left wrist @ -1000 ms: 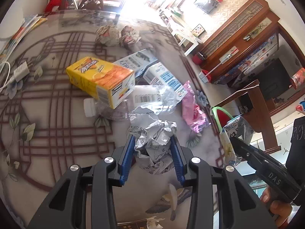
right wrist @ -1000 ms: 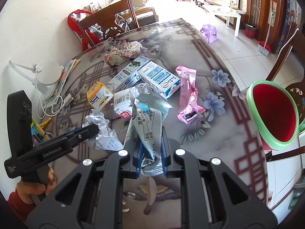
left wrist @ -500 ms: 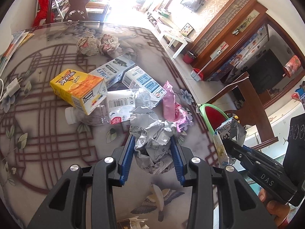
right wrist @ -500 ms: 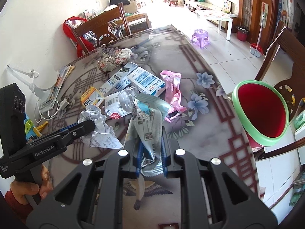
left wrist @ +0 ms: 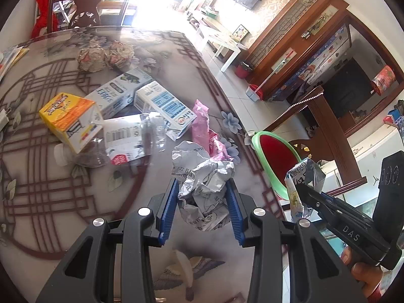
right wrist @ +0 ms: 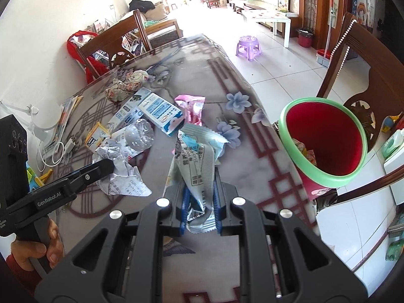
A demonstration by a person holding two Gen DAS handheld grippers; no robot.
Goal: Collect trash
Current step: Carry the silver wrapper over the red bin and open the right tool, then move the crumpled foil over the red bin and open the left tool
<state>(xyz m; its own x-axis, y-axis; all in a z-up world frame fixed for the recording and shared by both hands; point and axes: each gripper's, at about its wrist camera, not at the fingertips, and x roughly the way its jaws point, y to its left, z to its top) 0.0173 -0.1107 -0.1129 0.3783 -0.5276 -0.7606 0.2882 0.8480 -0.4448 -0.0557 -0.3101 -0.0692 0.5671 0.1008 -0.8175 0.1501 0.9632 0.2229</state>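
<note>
My left gripper [left wrist: 202,194] is shut on a crumpled white paper ball [left wrist: 202,176] and holds it above the table. It also shows in the right wrist view [right wrist: 121,169]. My right gripper [right wrist: 200,199] is shut on a silvery-blue snack wrapper [right wrist: 197,159], held above the table's right edge; it also shows in the left wrist view [left wrist: 300,179]. A red bin with a green rim [right wrist: 328,174] stands beside the table on the right, with some trash inside. It also shows in the left wrist view [left wrist: 262,141].
On the table [left wrist: 50,202] lie a yellow carton [left wrist: 68,118], two white-blue cartons [left wrist: 164,106], a crushed clear bottle [left wrist: 126,139], a pink wrapper [left wrist: 202,123] and two paper balls [left wrist: 103,55]. A wooden chair [right wrist: 366,75] stands behind the bin.
Both grippers have moved right toward the bin with their trash. The bin is now larger and closer in both views.
</note>
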